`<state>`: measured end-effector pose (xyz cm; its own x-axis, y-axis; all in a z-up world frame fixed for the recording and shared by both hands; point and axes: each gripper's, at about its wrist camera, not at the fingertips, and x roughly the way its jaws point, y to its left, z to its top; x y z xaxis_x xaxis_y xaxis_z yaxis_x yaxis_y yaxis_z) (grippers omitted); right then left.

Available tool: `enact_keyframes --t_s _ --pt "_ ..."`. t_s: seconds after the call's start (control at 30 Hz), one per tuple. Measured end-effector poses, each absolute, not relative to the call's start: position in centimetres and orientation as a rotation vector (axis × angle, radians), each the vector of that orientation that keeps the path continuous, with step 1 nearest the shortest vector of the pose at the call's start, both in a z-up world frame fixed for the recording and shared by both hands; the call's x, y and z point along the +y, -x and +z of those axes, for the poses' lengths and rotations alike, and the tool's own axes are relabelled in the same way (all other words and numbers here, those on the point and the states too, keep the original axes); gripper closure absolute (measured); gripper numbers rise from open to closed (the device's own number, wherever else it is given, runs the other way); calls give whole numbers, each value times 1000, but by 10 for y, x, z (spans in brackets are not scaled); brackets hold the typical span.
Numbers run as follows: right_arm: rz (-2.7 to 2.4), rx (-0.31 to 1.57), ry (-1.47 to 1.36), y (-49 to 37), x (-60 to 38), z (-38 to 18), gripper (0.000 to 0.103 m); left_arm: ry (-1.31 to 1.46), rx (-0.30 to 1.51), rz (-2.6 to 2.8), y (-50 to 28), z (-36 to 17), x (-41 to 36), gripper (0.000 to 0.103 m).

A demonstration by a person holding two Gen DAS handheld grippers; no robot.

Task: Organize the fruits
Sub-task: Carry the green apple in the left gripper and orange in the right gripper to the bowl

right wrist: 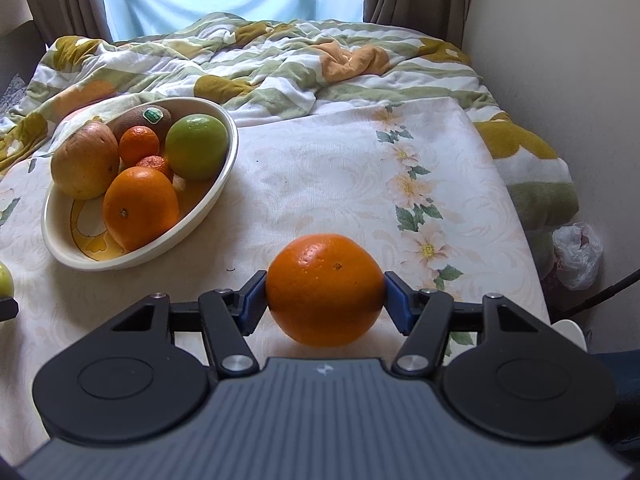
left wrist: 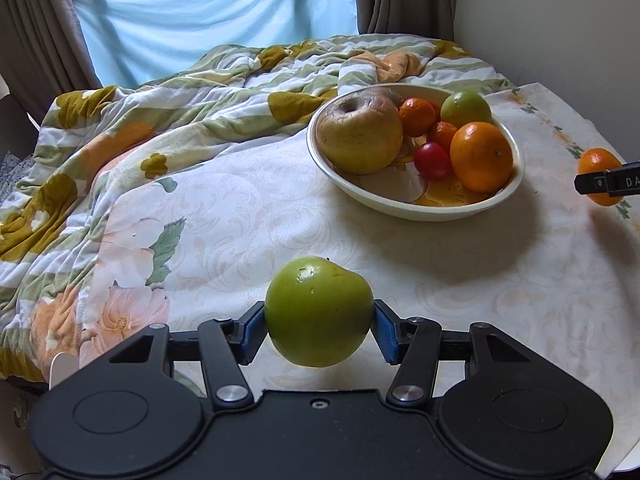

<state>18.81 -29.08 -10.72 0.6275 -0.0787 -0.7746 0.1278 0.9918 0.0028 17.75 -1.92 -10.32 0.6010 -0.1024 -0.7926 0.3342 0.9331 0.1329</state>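
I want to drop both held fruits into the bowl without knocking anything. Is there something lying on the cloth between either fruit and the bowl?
Nothing visible lies between. The green apple and the orange each face bare cloth up to the bowl. The bowl itself is crowded; open floor shows only near its front rim.

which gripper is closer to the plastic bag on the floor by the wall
Right. The right gripper, shut on an orange, has the plastic bag just off to its right. The left gripper, holding a green apple, is farther left, beyond the bowl.
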Motion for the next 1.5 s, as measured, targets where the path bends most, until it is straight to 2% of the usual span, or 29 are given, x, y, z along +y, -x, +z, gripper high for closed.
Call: enact_keyframes --t_s 0.83,1.17,1.5 --pt "110 768 33 -119 -316 -15 27 -97 752 -108 -100 -16 -75 44" --pt "176 737 39 -141 -311 7 27 -93 726 -123 -131 -2 -91 44" --pt "203 743 24 -196 -289 4 27 -107 777 -162 -190 -19 -97 44"
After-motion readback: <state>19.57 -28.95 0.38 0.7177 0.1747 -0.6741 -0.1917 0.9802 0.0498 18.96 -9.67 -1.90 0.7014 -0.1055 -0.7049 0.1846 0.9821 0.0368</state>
